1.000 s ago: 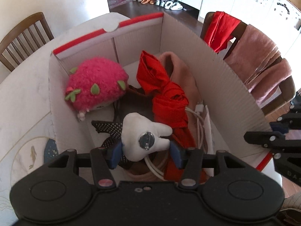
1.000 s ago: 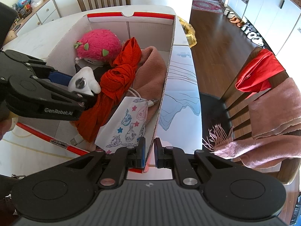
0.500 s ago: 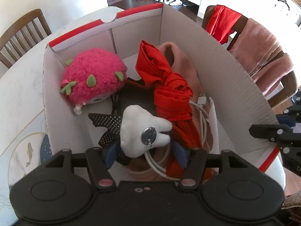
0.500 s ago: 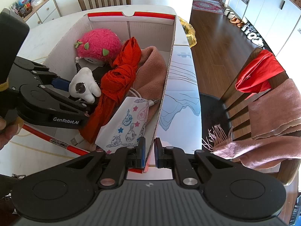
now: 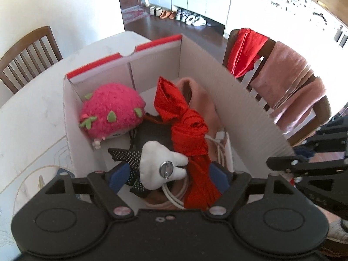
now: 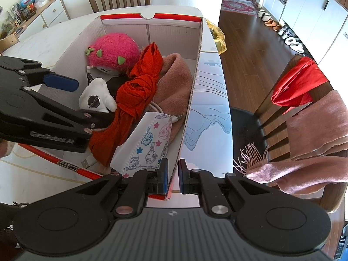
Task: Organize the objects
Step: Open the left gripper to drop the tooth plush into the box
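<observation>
A white cardboard box (image 5: 237, 100) with a red rim stands on the table, also in the right wrist view (image 6: 195, 65). Inside lie a pink strawberry plush (image 5: 111, 113), a red cloth (image 5: 187, 130), a pink fleece (image 6: 176, 78), white cables (image 5: 219, 150), a printed pouch (image 6: 148, 143) and a white tooth plush (image 5: 161, 165). My left gripper (image 5: 167, 174) is open above the box, fingers apart on either side of the tooth plush, which rests on the pile. My right gripper (image 6: 173, 174) is shut on the box's near right wall.
A wooden chair (image 5: 26, 56) stands at the table's far left. Another chair (image 6: 304, 113) on the right carries a red cloth and pink scarves. The white table (image 5: 32, 117) surrounds the box. Shoes line the far floor by cabinets.
My left gripper has opened and drawn back and up; the tooth plush now lies loose on the pile in the box. The right gripper stays clamped on the box wall.
</observation>
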Demonstrator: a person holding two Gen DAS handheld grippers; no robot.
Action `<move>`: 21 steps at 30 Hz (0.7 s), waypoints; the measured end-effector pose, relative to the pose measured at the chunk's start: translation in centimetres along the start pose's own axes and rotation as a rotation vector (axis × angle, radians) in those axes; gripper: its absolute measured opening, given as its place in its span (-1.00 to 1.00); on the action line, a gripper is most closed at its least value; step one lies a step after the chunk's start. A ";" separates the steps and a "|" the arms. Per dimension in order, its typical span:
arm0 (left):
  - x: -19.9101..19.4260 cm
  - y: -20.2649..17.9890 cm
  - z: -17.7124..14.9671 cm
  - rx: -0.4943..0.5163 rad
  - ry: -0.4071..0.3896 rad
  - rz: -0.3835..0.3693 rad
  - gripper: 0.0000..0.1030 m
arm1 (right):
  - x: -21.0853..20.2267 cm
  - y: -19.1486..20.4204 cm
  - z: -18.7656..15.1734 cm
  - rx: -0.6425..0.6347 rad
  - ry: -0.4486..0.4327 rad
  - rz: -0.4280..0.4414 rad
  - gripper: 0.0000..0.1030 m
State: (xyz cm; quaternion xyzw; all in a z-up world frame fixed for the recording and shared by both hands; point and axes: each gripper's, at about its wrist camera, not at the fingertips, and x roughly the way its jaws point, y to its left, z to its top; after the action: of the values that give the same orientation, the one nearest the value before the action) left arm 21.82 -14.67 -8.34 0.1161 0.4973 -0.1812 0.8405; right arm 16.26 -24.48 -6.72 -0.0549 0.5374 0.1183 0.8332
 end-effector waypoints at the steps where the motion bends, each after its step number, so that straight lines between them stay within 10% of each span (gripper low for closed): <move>1: -0.4 0.0 0.0 -0.003 -0.008 -0.001 0.59 | 0.0 0.0 0.0 0.000 0.000 0.000 -0.81; 21: -6.3 2.4 -0.4 -0.096 -0.156 0.012 0.93 | -0.2 -0.2 -0.1 0.009 0.005 -0.005 -0.81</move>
State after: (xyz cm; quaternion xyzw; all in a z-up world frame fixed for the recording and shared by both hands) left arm 19.73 -11.16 -2.91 0.0644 0.4378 -0.1606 0.8823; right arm 16.11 -24.71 -6.62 -0.0530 0.5397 0.1137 0.8325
